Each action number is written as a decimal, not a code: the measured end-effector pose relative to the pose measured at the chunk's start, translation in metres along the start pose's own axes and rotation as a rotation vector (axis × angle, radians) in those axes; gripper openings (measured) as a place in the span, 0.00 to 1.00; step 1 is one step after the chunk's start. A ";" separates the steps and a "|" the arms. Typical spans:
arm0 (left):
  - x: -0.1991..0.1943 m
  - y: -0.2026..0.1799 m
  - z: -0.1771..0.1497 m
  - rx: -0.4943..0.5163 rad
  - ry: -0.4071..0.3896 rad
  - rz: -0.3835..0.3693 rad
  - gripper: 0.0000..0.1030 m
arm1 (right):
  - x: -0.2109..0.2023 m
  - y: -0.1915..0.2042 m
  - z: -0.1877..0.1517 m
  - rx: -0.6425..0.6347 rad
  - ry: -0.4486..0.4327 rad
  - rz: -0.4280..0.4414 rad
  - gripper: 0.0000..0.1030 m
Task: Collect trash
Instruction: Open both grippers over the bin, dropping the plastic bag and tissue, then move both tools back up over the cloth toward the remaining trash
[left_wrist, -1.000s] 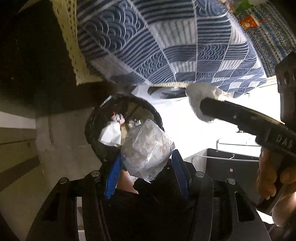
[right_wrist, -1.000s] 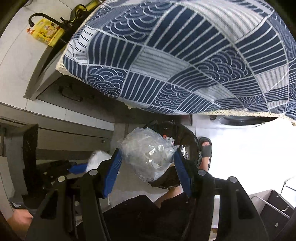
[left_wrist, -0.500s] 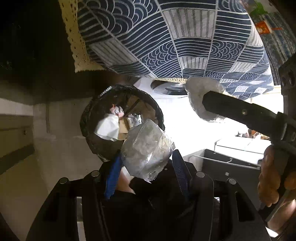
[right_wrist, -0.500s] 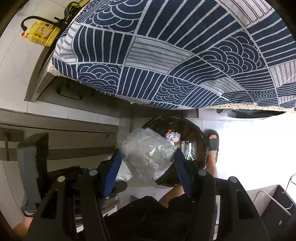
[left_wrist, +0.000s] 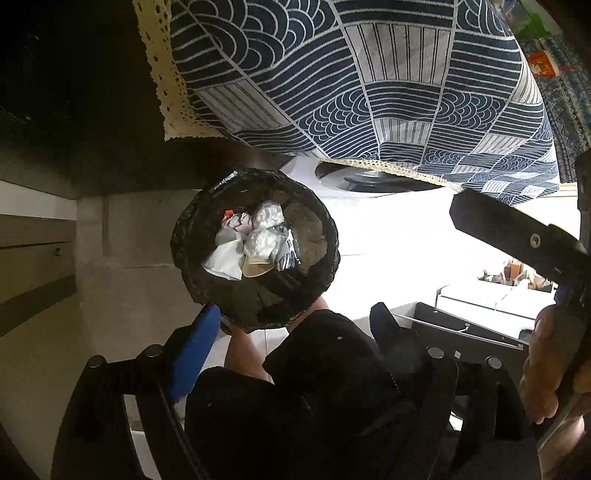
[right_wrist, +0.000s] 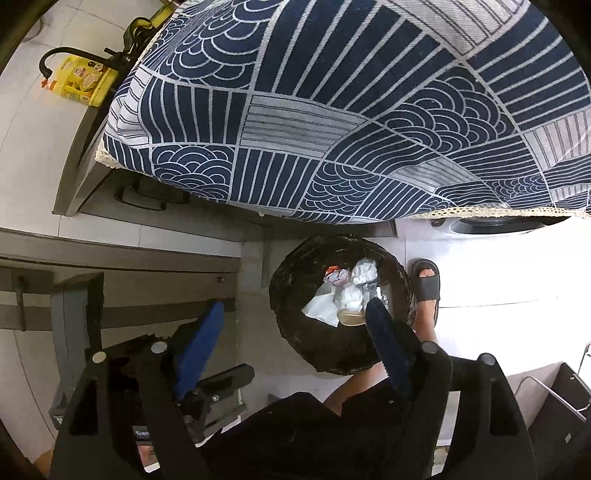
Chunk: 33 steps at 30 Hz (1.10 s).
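Right wrist view: yellow printed packet (right_wrist: 83, 83), its writing too small to read.

Floor (right_wrist: 480, 266): pale tiles, brightly lit at right.
Bench cloth (right_wrist: 332, 110): navy wave-pattern, lace-edged.
Cabinet (right_wrist: 110, 266): grey drawer fronts.

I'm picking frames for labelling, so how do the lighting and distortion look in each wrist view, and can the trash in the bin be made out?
Left wrist view: upper left corner nearly black, floor to the right of the bin blown out white; crumpled trash inside is readable. Right wrist view: evener light, glare only on the floor at right; fisheye bends the tablecloth and cabinet edges; bin contents are sharp.
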<state>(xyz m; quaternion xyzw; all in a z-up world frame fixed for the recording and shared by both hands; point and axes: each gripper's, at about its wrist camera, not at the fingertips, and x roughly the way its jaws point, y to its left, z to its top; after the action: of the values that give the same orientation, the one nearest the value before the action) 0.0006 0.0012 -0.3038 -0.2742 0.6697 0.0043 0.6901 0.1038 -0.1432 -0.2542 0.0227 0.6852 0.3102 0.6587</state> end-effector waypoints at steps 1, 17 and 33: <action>-0.002 0.000 0.000 0.002 -0.006 0.000 0.78 | -0.002 0.000 -0.001 0.003 -0.003 0.004 0.76; -0.061 -0.025 0.009 0.083 -0.137 -0.025 0.78 | -0.051 0.000 -0.007 0.013 -0.116 -0.034 0.76; -0.149 -0.068 0.029 0.216 -0.354 -0.041 0.78 | -0.131 0.004 -0.004 0.017 -0.301 -0.073 0.76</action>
<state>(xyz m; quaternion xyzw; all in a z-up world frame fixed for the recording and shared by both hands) 0.0374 0.0089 -0.1414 -0.2074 0.5290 -0.0336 0.8222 0.1154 -0.1991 -0.1364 0.0497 0.5816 0.2732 0.7646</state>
